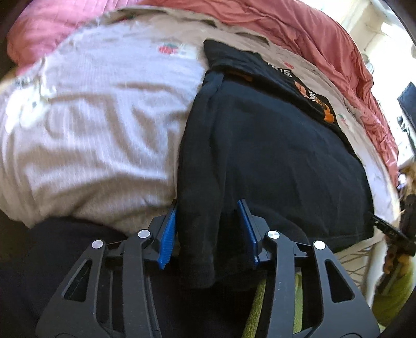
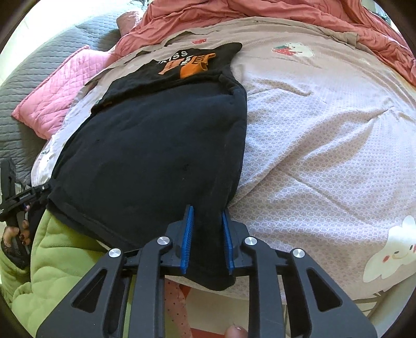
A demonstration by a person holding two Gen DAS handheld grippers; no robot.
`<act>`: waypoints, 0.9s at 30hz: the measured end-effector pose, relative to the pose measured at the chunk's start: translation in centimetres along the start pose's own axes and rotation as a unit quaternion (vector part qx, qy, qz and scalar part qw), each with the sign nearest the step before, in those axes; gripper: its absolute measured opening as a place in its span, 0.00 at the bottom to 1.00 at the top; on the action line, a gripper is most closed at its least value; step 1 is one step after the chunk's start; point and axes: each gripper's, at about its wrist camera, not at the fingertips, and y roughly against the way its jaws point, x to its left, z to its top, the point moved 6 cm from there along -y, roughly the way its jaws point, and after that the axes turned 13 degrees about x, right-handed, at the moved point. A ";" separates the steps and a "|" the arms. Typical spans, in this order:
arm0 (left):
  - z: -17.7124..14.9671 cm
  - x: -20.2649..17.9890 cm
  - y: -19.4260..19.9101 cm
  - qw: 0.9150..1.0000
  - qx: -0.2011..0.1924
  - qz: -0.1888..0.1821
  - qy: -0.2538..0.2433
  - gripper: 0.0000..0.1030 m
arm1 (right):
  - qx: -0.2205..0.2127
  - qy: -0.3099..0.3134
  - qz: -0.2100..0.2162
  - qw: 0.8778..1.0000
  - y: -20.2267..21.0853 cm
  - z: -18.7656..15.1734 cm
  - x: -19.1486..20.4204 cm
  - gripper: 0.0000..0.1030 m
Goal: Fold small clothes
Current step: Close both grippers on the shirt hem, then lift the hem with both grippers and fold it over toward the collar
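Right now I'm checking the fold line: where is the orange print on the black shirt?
In the right wrist view the orange print sits at the far end of the black shirt, near the red duvet, opposite the hem between the right gripper pads.

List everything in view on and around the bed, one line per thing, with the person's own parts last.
T-shirt: one, black with an orange and white print near its far end, spread on the sheet, near hem hanging over the bed edge.
Sheet: one, pale pink-beige with cartoon prints, covering the bed.
Blanket: one, salmon red, bunched along the far side.
Cushion: one, pink quilted, far left in the right wrist view.
Quilt: one, grey, beyond the cushion.
Green cloth: one, lime green, below the bed edge.
Left tool: one, black with blue pads, closed on the T-shirt's near hem at one corner.
Right tool: one, same colours, closed on the hem at the other corner.
Hand: one, gripping the left tool's handle.
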 end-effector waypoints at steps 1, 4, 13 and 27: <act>0.0 0.0 -0.2 1.000 0.002 0.001 0.003 0.35 | 0.001 -0.002 0.003 1.000 -0.2 0.0 -0.1 0.21; 0.1 -0.8 0.0 1.000 -0.005 -0.006 0.000 0.16 | 0.001 -0.001 0.002 1.000 -0.4 0.1 0.0 0.22; 1.7 -2.9 2.9 0.998 -0.046 -0.034 -0.023 0.04 | -0.028 0.009 0.011 1.000 1.3 0.7 0.1 0.08; 10.5 -2.5 6.2 0.993 -0.089 -0.073 0.011 0.04 | -0.149 0.000 0.062 0.987 6.8 8.5 0.1 0.08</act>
